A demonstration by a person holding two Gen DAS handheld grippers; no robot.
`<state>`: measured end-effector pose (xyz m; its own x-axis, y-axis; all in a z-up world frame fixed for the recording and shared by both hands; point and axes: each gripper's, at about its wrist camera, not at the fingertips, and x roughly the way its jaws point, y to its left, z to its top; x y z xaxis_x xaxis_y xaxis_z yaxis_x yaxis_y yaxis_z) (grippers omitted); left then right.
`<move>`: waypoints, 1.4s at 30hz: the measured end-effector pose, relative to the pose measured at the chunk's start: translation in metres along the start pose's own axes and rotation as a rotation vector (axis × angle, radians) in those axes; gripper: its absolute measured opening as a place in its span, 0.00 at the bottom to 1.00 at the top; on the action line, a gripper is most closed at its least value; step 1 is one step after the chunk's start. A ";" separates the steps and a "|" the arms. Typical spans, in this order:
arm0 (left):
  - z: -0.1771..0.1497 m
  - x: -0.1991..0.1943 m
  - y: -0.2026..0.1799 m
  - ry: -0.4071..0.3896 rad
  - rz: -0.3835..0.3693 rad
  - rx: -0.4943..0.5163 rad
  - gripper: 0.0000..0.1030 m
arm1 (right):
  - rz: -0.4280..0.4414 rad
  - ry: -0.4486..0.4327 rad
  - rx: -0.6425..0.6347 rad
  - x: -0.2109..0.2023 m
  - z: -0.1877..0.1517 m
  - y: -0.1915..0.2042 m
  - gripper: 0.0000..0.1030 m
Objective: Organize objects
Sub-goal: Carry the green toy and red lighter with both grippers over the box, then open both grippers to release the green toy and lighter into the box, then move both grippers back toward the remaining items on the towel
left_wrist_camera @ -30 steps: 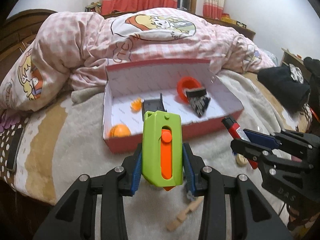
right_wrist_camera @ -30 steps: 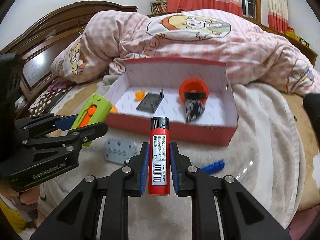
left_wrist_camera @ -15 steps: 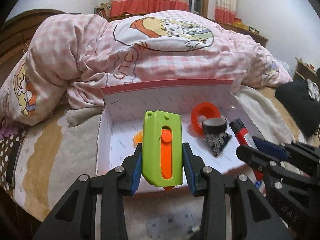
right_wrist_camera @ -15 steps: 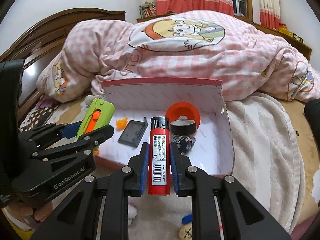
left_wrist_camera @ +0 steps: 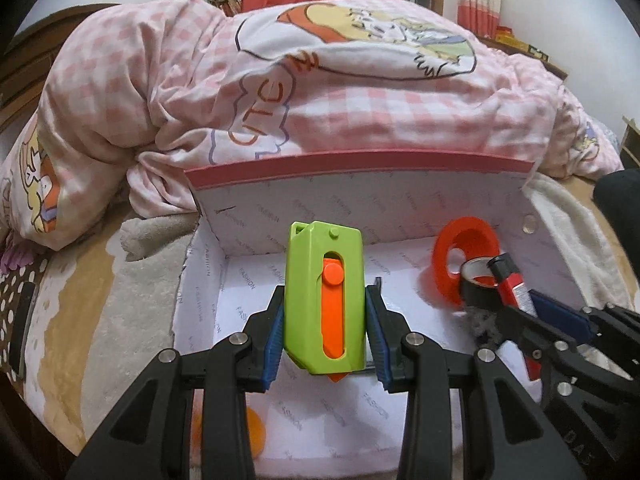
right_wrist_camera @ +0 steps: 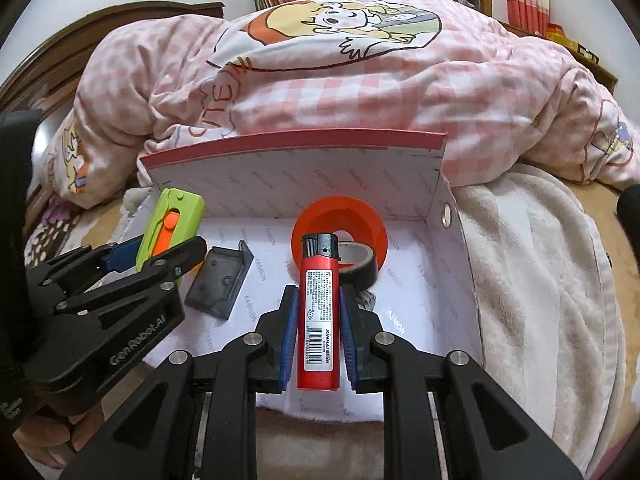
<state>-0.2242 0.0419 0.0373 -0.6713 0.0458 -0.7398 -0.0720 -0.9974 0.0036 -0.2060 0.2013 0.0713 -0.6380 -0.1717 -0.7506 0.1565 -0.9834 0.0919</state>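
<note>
My left gripper (left_wrist_camera: pixel 325 334) is shut on a green utility knife (left_wrist_camera: pixel 325 292) with an orange slider, held upright over the left part of the open red-rimmed white box (left_wrist_camera: pixel 360 208). My right gripper (right_wrist_camera: pixel 319 332) is shut on a red lighter (right_wrist_camera: pixel 319 312), held upright over the box's middle (right_wrist_camera: pixel 296 168). In the right wrist view the left gripper (right_wrist_camera: pixel 160 256) and the knife (right_wrist_camera: pixel 170 224) show at left. In the left wrist view the right gripper (left_wrist_camera: pixel 520 312) and the lighter (left_wrist_camera: pixel 510 284) show at right.
Inside the box lie an orange ring (right_wrist_camera: pixel 340 228), a black tape roll (right_wrist_camera: pixel 358 266), a black plastic holder (right_wrist_camera: pixel 220 280) and an orange ball (left_wrist_camera: pixel 252 436). A heaped pink checked duvet (right_wrist_camera: pixel 340 80) rises behind the box. A beige blanket (right_wrist_camera: pixel 540 260) lies right.
Both grippers have moved forward with their objects, from in front of the box to over its inside. The box now fills more of both views.
</note>
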 end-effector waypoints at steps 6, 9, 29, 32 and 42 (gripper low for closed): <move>-0.004 0.018 0.007 0.038 0.018 -0.022 0.35 | -0.019 -0.001 -0.002 0.006 0.001 -0.003 0.21; -0.004 0.021 0.010 0.044 0.023 -0.024 0.35 | -0.021 0.001 0.003 0.008 0.003 -0.006 0.20; -0.001 0.014 0.002 0.058 0.002 0.005 0.64 | -0.031 0.000 -0.045 0.007 0.006 0.003 0.49; -0.002 0.008 0.001 0.050 0.006 0.014 0.64 | -0.026 -0.003 -0.047 0.003 0.005 0.004 0.49; -0.010 -0.016 0.006 0.021 -0.003 0.015 0.64 | 0.007 -0.042 -0.018 -0.023 -0.005 0.001 0.49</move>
<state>-0.2068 0.0345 0.0422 -0.6552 0.0469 -0.7540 -0.0845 -0.9964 0.0115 -0.1874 0.2048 0.0860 -0.6675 -0.1816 -0.7221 0.1746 -0.9809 0.0853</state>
